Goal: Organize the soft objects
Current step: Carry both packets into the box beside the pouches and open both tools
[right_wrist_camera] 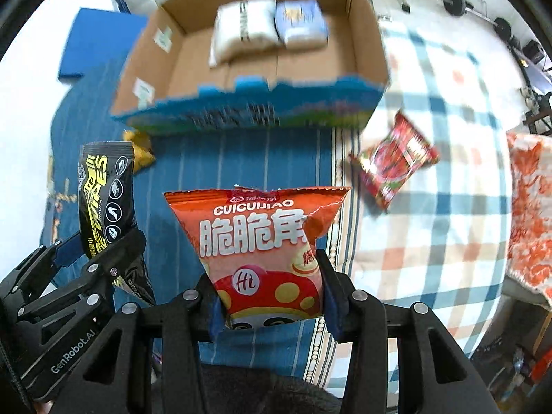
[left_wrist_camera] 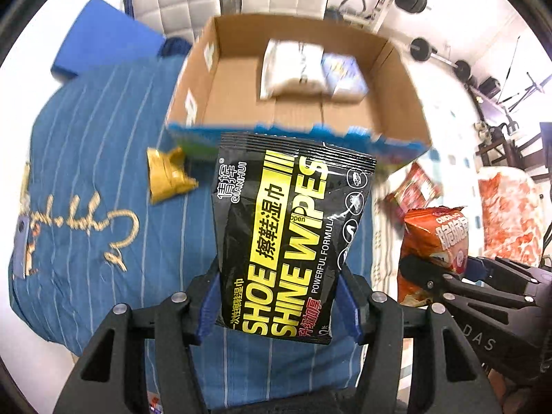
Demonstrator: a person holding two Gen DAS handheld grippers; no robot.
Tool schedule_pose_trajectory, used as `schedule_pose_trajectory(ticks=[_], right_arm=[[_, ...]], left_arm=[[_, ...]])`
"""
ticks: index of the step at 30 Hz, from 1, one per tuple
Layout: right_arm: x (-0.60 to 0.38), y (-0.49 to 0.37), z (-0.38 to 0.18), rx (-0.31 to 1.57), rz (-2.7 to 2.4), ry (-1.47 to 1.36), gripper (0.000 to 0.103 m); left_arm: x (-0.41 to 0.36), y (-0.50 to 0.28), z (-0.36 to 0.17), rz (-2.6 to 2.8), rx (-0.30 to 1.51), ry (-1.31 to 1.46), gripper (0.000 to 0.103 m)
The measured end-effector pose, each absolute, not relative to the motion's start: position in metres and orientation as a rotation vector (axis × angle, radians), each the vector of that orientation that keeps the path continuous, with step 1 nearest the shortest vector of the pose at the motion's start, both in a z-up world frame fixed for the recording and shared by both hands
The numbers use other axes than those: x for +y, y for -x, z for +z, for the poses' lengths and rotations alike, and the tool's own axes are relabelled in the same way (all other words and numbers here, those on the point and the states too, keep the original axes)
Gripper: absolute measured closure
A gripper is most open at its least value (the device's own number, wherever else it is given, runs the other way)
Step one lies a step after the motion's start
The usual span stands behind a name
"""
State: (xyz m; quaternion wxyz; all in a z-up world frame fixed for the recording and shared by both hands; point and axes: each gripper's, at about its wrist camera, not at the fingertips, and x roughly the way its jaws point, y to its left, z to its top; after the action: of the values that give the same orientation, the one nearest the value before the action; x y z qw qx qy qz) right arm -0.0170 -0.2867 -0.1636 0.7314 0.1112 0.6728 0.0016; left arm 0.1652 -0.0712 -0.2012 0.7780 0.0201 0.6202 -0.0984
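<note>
My left gripper (left_wrist_camera: 277,296) is shut on a black and yellow shoe wipes pack (left_wrist_camera: 286,234), held above the blue striped bedding, just short of the cardboard box (left_wrist_camera: 193,79). My right gripper (right_wrist_camera: 269,293) is shut on an orange snack bag (right_wrist_camera: 258,241), also held above the bed. The box (right_wrist_camera: 365,34) is open and holds a white soft pack (right_wrist_camera: 245,31) and a blue-white pack (right_wrist_camera: 300,24) at its far end. The wipes pack (right_wrist_camera: 103,193) shows at the left of the right wrist view, and the snack bag (left_wrist_camera: 434,241) at the right of the left wrist view.
A gold wrapper (left_wrist_camera: 169,179) lies on the bedding by the box's near left corner. A red packet (right_wrist_camera: 393,158) lies on the checked sheet to the right. A blue foam block (left_wrist_camera: 103,38) is at far left. An orange patterned cloth (right_wrist_camera: 531,207) sits at far right.
</note>
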Motion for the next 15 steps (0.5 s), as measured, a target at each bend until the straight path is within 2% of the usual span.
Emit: schedule_pose_trajectory(ticks=[5, 15], right_arm=[[-0.279, 0.0, -0.122, 1.418, 0.008, -0.253, 0.057], [-0.274, -0.019, -0.095, 1.352, 0.036, -0.281, 0.057]], left_arm=[[-0.065, -0.179, -0.171, -0.229, 1.284, -0.029, 0.048], [-0.071, -0.207, -0.147, -0.253, 1.22, -0.018, 0.048]])
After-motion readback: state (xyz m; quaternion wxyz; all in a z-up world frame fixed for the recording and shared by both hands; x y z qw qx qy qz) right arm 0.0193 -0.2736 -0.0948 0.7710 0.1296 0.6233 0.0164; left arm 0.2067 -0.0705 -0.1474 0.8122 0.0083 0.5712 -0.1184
